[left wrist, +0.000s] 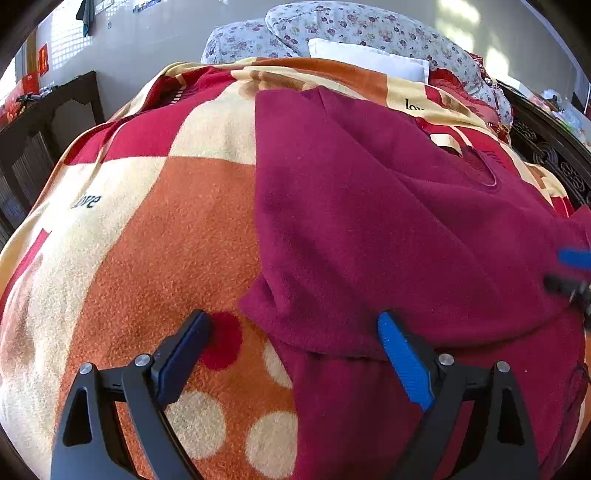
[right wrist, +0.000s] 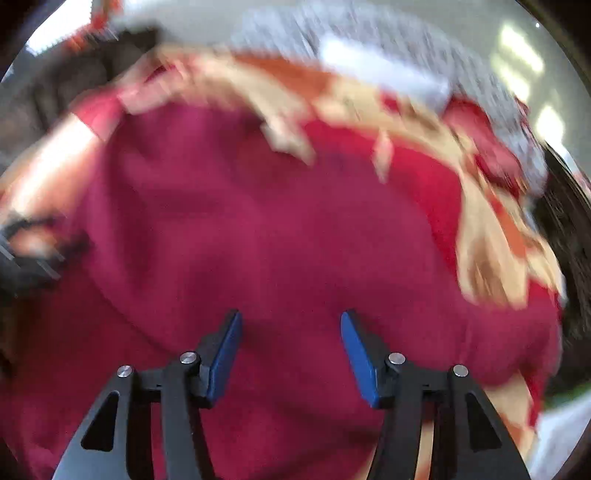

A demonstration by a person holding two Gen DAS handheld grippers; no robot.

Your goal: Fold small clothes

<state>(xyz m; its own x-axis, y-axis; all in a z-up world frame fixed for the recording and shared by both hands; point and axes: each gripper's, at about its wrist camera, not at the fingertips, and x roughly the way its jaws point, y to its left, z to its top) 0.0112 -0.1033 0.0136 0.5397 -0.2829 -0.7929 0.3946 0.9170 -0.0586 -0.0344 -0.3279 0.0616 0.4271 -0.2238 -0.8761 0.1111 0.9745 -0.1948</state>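
A maroon fleece garment (left wrist: 369,229) lies spread on a patterned blanket (left wrist: 177,236), with one part folded over itself near its lower edge. My left gripper (left wrist: 293,325) is open and empty, its jaws standing across the garment's left edge. My right gripper (right wrist: 291,325) is open and empty just above the garment (right wrist: 258,229); that view is blurred by motion. Its blue tip also shows at the right edge of the left wrist view (left wrist: 574,258). The left gripper shows blurred at the left of the right wrist view (right wrist: 29,251).
The blanket covers a bed. Floral pillows (left wrist: 332,33) and a white pillow (left wrist: 369,59) lie at the head. A dark wooden cabinet (left wrist: 44,140) stands at the left and a dark carved bed frame (left wrist: 546,155) at the right.
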